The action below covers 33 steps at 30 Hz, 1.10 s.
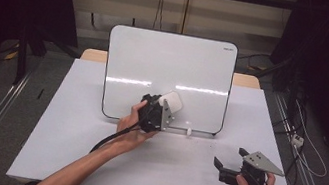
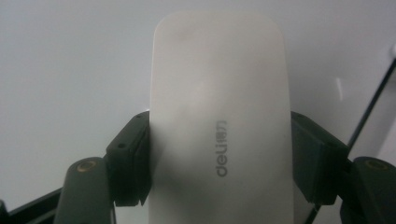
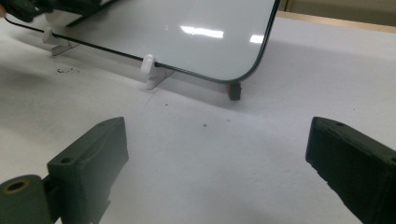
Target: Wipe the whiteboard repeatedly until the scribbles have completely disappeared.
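Left gripper point(image 1: 166, 104), fingers point(image 2: 130, 158) clamped on the white plastic eraser point(image 2: 219, 116), holds it against the upright whiteboard's point(image 1: 157, 61) lower middle; flat, even pressure wipes best, while the right gripper point(image 1: 231, 165) idles open near right.

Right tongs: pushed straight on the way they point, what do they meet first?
Bare table, then probably the whiteboard's lower edge near its white foot. The right tongs are open; depth is hard to judge.
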{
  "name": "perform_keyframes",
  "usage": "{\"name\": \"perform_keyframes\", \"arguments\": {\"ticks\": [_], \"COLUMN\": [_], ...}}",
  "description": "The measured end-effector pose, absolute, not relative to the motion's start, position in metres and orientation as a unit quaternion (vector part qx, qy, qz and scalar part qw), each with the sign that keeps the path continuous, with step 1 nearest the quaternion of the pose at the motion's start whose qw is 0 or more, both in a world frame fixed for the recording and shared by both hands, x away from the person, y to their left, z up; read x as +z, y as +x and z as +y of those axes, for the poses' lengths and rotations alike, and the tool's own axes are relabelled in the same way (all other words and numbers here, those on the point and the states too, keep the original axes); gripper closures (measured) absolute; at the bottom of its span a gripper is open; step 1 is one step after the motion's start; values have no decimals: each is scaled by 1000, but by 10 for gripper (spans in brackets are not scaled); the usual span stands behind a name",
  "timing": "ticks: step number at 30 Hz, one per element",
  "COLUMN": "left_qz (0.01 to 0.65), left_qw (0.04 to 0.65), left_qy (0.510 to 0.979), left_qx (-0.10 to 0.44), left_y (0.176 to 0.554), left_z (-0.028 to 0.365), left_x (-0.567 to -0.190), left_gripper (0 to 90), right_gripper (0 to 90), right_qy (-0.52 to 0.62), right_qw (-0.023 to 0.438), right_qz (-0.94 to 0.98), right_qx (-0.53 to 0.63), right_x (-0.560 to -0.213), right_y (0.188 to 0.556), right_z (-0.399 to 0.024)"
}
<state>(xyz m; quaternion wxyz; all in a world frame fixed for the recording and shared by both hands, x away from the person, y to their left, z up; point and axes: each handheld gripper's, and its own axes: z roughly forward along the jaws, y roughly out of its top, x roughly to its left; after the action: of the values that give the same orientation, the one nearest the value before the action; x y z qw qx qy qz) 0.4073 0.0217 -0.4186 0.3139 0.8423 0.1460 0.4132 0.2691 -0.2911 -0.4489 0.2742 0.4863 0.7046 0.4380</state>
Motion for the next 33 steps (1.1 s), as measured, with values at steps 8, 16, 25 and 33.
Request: {"name": "perform_keyframes", "arguments": {"ticks": [8,16,25,33], "left_qz": [195,237,247,259], "left_qw": [318,335,352,387], "left_qy": [826,808,808,804], "left_qx": [422,422,403,369], "left_y": [419,420,421,418], "left_z": [69,102,108,114], "left_x": [-408,-409,-408,-402], "left_gripper": [311,311,312,312], "right_gripper": [54,54,55,54], "right_qy": [487,488,488,488], "right_qw": [275,275,275,276], "right_qz": [704,704,704,704], "right_qx": [437,436,436,436], "right_x": [-449,-449,-449,-449], "right_y": [269,270,270,271], "right_z": [-291,-291,-291,-290]}}
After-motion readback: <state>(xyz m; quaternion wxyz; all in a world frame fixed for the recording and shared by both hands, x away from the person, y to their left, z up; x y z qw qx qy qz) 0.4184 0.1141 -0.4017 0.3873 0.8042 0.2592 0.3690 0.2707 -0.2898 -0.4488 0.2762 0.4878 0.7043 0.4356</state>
